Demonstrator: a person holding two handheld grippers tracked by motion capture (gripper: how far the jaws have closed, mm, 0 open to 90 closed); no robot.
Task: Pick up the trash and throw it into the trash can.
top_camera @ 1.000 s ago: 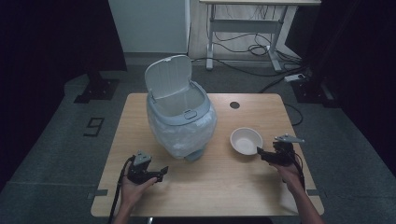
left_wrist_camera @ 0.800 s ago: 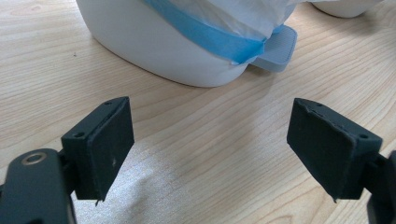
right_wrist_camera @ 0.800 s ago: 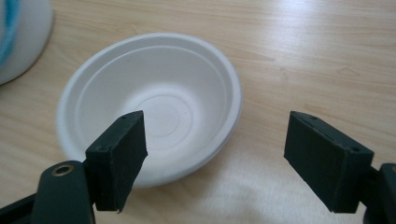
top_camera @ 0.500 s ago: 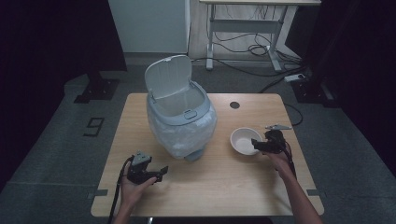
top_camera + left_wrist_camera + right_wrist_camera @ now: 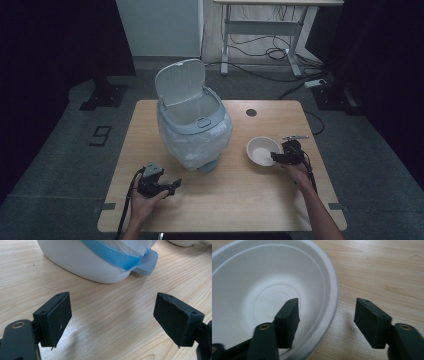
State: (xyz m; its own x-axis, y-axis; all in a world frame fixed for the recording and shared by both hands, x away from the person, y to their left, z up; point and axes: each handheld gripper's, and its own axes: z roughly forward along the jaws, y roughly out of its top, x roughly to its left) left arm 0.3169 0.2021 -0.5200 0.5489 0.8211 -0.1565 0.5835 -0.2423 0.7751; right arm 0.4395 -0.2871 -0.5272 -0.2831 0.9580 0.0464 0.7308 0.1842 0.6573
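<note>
Taking the pedal bin [image 5: 194,127] in the middle of the wooden surface [image 5: 235,200] as the landmark: nearest to the person, in front of the bin and to its left, the left gripper [image 5: 170,187] rests low over the surface in the person's left hand [image 5: 142,202]. Its fingers [image 5: 53,317] are spread wide with only bare wood between them, and they point toward the bin's rounded white base. There is open room around this gripper up to the near edge of the surface.

To the right of the bin, the right gripper [image 5: 274,157] is at the white bowl [image 5: 262,150]. Its fingers [image 5: 287,320] are spread on both sides of the bowl's near rim, one inside the bowl and one outside over the wood; the rim is between them, not pinched. The bowl stands apart from the bin, with free surface behind it up to a round hole [image 5: 251,112] near the far edge.

The bin has its lid [image 5: 179,82] standing open at the back, a white liner bag over the body, and a blue foot pedal [image 5: 147,261] at the front. In the left gripper view the top of the bin is cut off. Beyond the surface, the floor is dark; a desk frame [image 5: 260,35] with cables is hard to make out.
</note>
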